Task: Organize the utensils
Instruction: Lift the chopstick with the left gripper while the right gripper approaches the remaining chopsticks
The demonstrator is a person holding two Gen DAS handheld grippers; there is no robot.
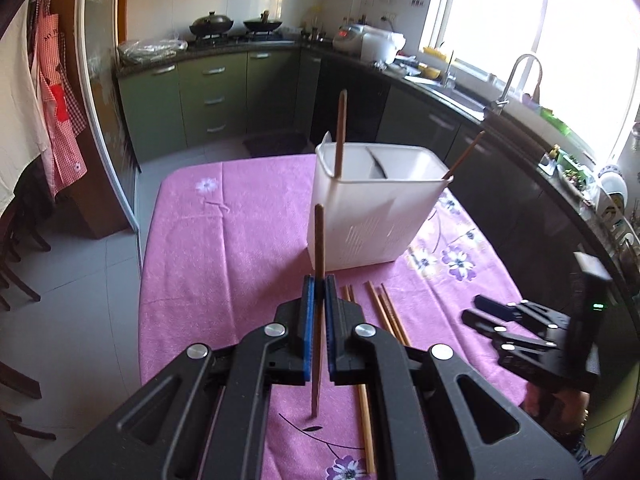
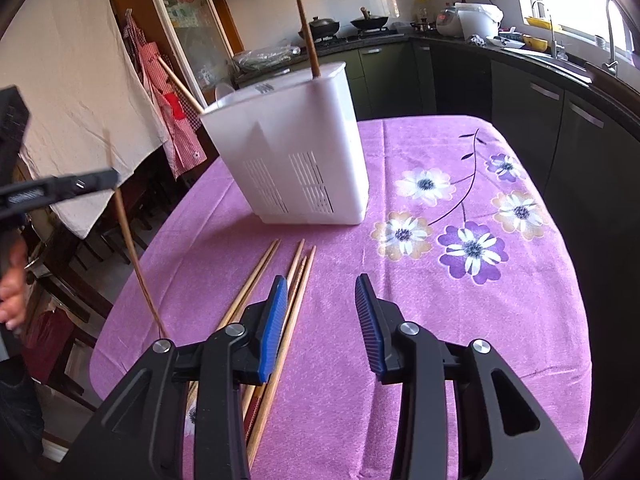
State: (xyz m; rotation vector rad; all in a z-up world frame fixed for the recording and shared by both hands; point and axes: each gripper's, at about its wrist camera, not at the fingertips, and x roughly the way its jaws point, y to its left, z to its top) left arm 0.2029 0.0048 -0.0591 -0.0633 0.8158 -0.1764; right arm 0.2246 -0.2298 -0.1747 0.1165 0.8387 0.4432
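Right now the left gripper [image 1: 319,288] is closed on a single dark chopstick [image 1: 319,240], which stands nearly upright between its blue pads [image 1: 307,320]; the stick's upper end rises in front of the white utensil holder [image 1: 372,216] and its lower end hangs just above the pink flowered tablecloth [image 1: 224,240]. From the right wrist view the same chopstick [image 2: 132,248] appears as a thin slanted stick pinched by the left gripper [image 2: 114,178] at the left edge, off to the side of the table.

The right gripper [image 2: 322,312] hovers low over the cloth with its jaws wide apart and nothing between them. Its left pad [image 2: 274,328] sits over a loose bundle of chopsticks [image 2: 288,288] lying flat on the tablecloth [image 2: 460,320], near the front of the holder [image 2: 296,148]. In the left wrist view these lying chopsticks [image 1: 386,308] show just right of the left gripper, and the right gripper [image 1: 480,312] is well apart at the right edge.

Two chopsticks already stand in the holder: one dark one [image 1: 340,132] upright at the left corner, one lighter one [image 1: 466,154] leaning out over the right corner. The holder stands on the cloth, divided inside by a partition.
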